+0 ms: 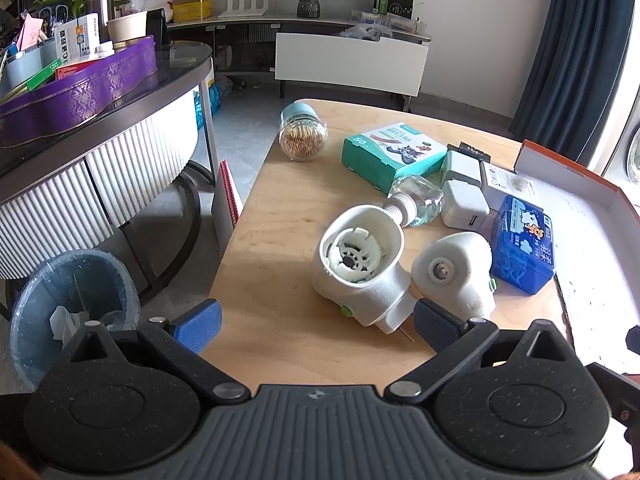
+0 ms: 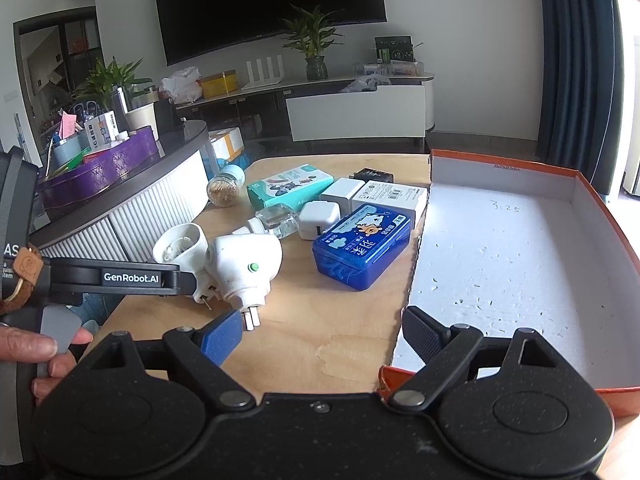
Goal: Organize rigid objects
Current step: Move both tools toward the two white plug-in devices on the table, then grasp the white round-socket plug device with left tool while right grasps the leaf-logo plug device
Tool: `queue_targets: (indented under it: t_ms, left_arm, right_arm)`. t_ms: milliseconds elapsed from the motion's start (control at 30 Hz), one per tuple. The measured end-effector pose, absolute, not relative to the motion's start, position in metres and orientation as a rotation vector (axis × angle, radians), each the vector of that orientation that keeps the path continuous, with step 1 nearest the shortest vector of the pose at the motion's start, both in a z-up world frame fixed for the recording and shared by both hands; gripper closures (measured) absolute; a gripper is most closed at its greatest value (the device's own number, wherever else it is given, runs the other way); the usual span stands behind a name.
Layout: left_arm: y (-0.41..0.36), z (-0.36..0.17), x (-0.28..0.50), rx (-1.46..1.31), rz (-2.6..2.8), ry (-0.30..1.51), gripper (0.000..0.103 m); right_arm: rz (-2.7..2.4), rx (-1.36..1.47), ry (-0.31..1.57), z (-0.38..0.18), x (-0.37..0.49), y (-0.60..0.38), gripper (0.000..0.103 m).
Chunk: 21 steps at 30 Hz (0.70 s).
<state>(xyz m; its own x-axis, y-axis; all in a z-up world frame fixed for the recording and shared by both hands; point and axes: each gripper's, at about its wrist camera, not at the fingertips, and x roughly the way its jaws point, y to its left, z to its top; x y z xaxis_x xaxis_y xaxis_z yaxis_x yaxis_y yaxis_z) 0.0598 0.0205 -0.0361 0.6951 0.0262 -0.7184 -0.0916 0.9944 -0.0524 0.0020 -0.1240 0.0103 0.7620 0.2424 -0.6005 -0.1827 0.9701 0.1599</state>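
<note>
Several objects lie on a wooden table: two white plug-in heaters, a clear liquid bottle, a white charger, a blue plastic case, a teal box and a toothpick jar. My left gripper is open just in front of the near heater. My right gripper is open and empty over the table's near edge, beside an orange-rimmed white box. The second heater and the blue case lie ahead of it.
A white adapter box and a black item lie behind the case. A dark oval side table with a purple tin stands to the left. A lined bin sits on the floor below.
</note>
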Motion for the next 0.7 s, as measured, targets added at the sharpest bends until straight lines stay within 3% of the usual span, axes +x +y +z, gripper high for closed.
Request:
queue_targets:
  t_ms: [700]
  left_arm:
    - [0.012,-0.062,0.101,-0.071,0.001,0.793,0.001]
  right_arm:
    - [0.234,0.12,0.703,0.002,0.015,-0.127,0.001]
